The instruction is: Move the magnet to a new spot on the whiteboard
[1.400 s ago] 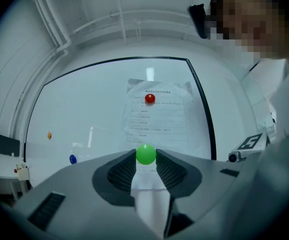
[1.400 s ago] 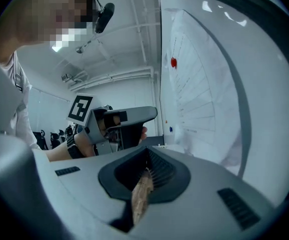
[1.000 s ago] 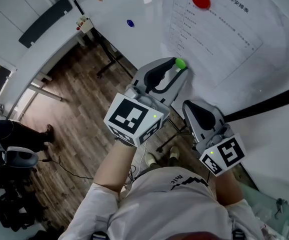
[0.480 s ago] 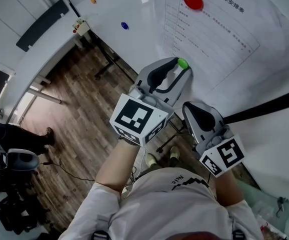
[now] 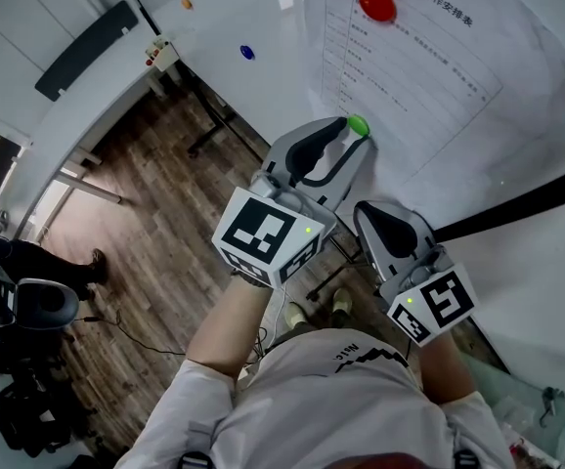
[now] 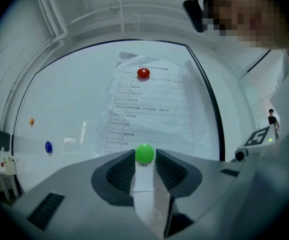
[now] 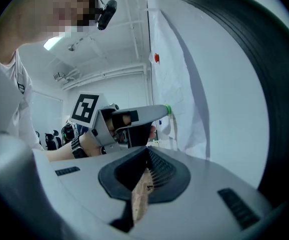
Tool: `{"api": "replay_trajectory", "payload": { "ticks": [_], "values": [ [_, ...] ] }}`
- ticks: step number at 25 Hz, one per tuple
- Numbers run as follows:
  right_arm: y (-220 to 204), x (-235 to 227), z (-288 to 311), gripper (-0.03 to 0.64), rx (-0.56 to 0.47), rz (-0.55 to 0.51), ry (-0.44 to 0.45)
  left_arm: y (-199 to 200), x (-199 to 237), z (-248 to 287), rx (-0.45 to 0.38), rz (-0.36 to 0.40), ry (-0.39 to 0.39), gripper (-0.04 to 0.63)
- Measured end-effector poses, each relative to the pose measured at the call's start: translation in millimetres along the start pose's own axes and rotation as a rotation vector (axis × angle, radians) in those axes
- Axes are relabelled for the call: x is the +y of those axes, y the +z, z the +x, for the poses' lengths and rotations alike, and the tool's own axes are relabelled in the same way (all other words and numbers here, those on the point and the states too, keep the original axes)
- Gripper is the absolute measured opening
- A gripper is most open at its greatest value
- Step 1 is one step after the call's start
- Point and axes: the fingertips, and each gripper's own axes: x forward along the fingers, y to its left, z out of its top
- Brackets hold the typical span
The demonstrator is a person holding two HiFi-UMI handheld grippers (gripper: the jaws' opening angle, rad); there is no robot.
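Observation:
A round green magnet (image 5: 359, 124) sits between the tips of my left gripper (image 5: 354, 133), right at the whiteboard (image 5: 263, 8), at the lower left edge of a printed sheet (image 5: 429, 57). In the left gripper view both pads touch the green magnet (image 6: 144, 153), so the left gripper (image 6: 144, 157) is shut on it. My right gripper (image 5: 365, 211) hangs lower and nearer to me, jaws together and holding nothing. From the right gripper (image 7: 147, 151) I see the left one side-on with the green magnet (image 7: 168, 109) at its tip.
A red magnet (image 5: 376, 3) pins the sheet's top. A blue magnet (image 5: 247, 53) and an orange magnet (image 5: 187, 4) sit on the board's left part. A black board frame strip (image 5: 517, 203) runs on the right. Wooden floor (image 5: 146, 193) and chairs lie below left.
The left gripper with the green magnet has shifted slightly toward the sheet, and the head view has panned a little. The right gripper has barely moved.

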Motion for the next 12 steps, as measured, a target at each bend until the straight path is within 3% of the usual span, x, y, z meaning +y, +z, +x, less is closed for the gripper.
{"api": "replay_trajectory", "payload": {
  "ticks": [12],
  "values": [
    [1,26,7,0.014,-0.006,-0.009,0.049,3,0,-35,0.020,0.006,0.044,0.132]
  ]
}}
